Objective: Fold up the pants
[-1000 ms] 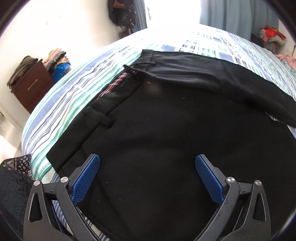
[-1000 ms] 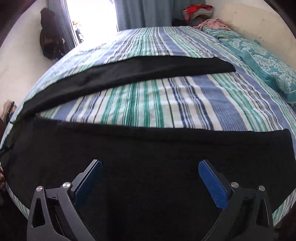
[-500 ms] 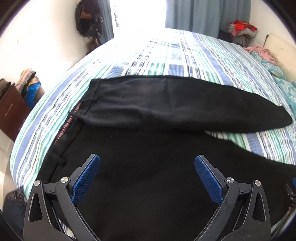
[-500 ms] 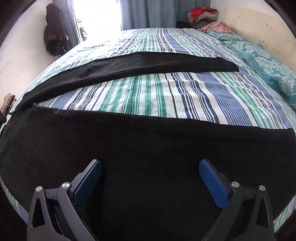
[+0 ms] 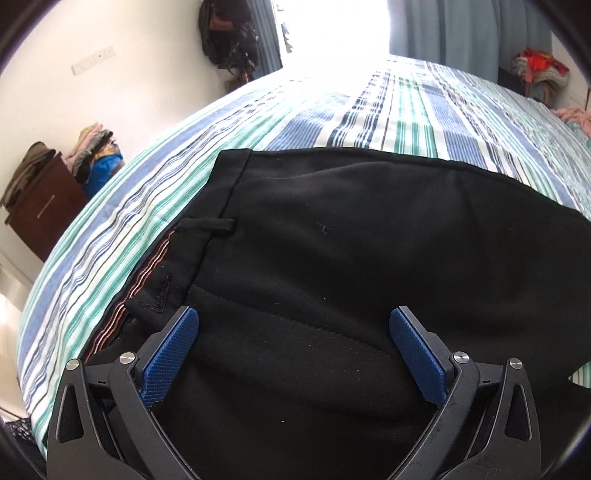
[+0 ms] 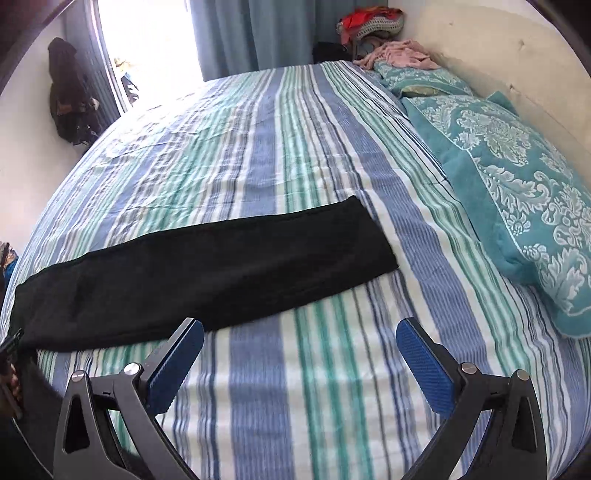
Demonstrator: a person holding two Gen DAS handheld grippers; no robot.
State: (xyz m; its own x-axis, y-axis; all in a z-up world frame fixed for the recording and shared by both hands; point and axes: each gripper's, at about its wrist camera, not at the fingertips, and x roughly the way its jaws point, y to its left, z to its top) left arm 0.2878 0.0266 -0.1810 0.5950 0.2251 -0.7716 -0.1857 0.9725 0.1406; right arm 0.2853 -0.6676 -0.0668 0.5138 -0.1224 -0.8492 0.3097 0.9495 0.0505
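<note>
On a striped bed, your left gripper hangs low over the waist end of the black pants, its blue pads spread wide with nothing between them; whether they touch the cloth, you cannot tell. The pants lie flat on the bedsheet, the waistband edge running up the left side of your left wrist view, with a belt loop and a thin line of orange-striped lining showing along it. Left of that edge, a band of bare sheet curves down to the side of the bed, and beyond the far edge of the pants the sheet runs bare toward the bright window. Your right gripper is likewise spread wide and holds nothing, poised over bare striped sheet. In that view one pant leg stretches across the bed just beyond the left pad, its hem ending square near the middle, apart from the teal patterned pillow that lies along the right side by the wall. Bare sheet lies between hem and pillow, and more fills the far half of the bed up to the curtain. A wooden cabinet with piled clothes stands off the bed at left.
</note>
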